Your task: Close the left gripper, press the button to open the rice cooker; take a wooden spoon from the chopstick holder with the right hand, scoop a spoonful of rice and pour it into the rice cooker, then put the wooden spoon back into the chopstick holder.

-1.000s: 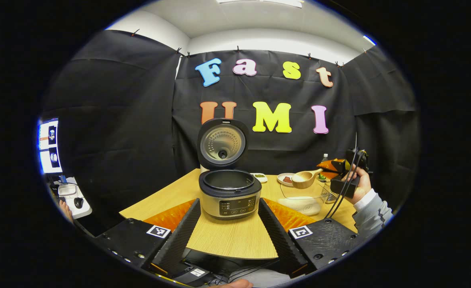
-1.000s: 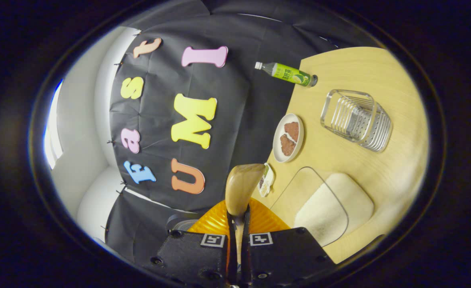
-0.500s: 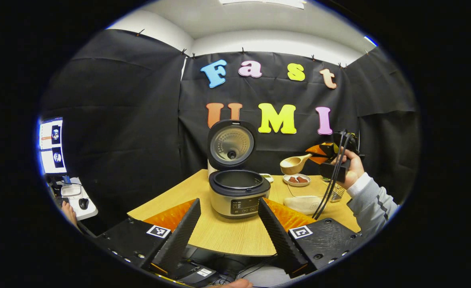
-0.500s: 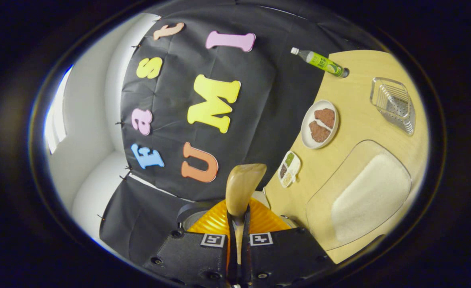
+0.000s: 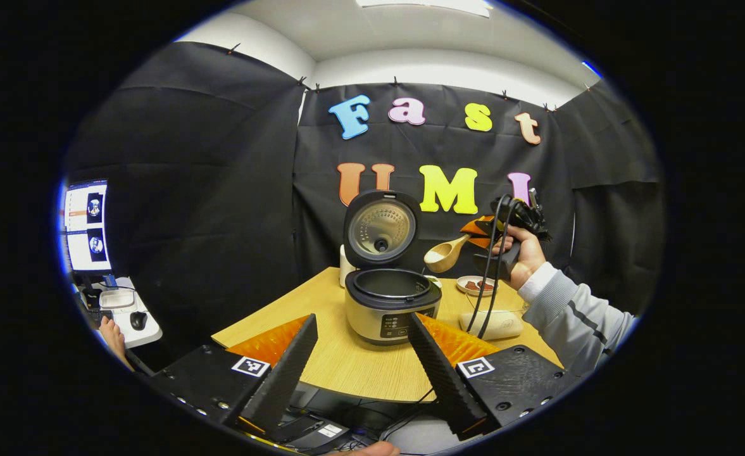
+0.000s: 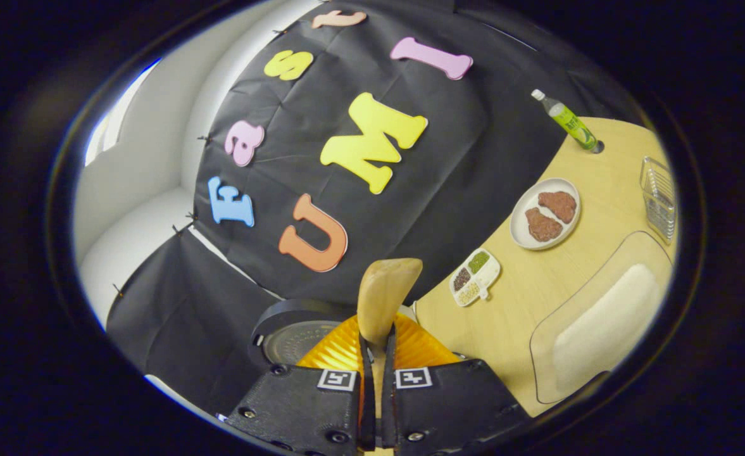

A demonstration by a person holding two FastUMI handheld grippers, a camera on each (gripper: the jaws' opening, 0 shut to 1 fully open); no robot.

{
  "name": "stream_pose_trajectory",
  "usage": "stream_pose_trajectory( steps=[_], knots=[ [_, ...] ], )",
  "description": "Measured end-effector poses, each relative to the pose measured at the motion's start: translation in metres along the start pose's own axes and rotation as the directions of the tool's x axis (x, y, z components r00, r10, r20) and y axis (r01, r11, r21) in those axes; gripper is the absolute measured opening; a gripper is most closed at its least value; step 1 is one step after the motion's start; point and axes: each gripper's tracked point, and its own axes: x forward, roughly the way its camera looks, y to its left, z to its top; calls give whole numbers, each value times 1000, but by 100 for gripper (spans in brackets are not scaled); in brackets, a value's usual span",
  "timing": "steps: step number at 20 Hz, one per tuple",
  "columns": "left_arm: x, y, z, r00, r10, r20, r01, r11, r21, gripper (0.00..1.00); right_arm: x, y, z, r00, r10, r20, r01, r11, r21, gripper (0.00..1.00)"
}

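Note:
In the left gripper view the rice cooker [image 5: 392, 304] stands on the wooden table [image 5: 347, 367] with its lid [image 5: 381, 228] up and the pot open. My left gripper [image 5: 363, 361] is open, with the cooker beyond its spread fingers [image 5: 283, 370]. A hand holds my right gripper [image 5: 487, 231] in the air just right of the lid. It is shut on the handle of the wooden spoon [image 5: 446, 253], whose bowl hangs above the cooker's right rim. In the right gripper view the spoon [image 6: 385, 294] sticks out from the shut gripper [image 6: 375, 354], above the lid [image 6: 296, 332]. What is in the spoon is hidden.
A clear container of rice [image 6: 600, 329] lies at the right, also visible in the left gripper view [image 5: 492, 324]. The wire chopstick holder [image 6: 658, 199], a plate of meat [image 6: 546, 212], a small divided dish [image 6: 475, 277] and a green bottle [image 6: 568, 123] stand farther back. A monitor [image 5: 87, 225] is at far left.
The right gripper has carried the spoon up and left from the rice container to the cooker's lid. The left gripper has drawn back a little from the cooker.

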Motion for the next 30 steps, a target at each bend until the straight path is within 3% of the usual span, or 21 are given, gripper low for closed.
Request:
stream_pose_trajectory(
  steps=[6,9,15,17,21,26,28,30],
  knots=[
    [-5,14,0,1000,6,10,-6,1000,-7,92,16,24,-21,1000,-17,21,22,966,-257,9],
    [-6,16,-1,1000,8,8,-8,1000,-14,92,19,34,-36,1000,-12,9,14,917,-400,9],
    [-2,17,-4,1000,5,4,-5,1000,-11,92,24,57,-71,999,37,-32,-48,738,-673,9],
    [-4,18,-4,1000,5,4,-5,1000,-10,93,21,66,-82,998,51,-45,-68,645,-761,9],
    [-3,16,-4,1000,6,3,-6,1000,-7,93,15,80,-105,997,66,-49,-73,426,-902,9],
    [-2,19,-7,1000,20,-1,-20,1000,-14,93,11,83,-124,998,59,-36,-49,228,-972,9],
    [-2,18,-6,1000,22,-7,-22,999,-26,93,13,82,-129,998,61,-34,-46,192,-980,7],
    [-1,19,-4,1000,30,-5,-30,999,-31,93,12,83,-128,997,70,-34,-49,215,-975,9]
  ],
)
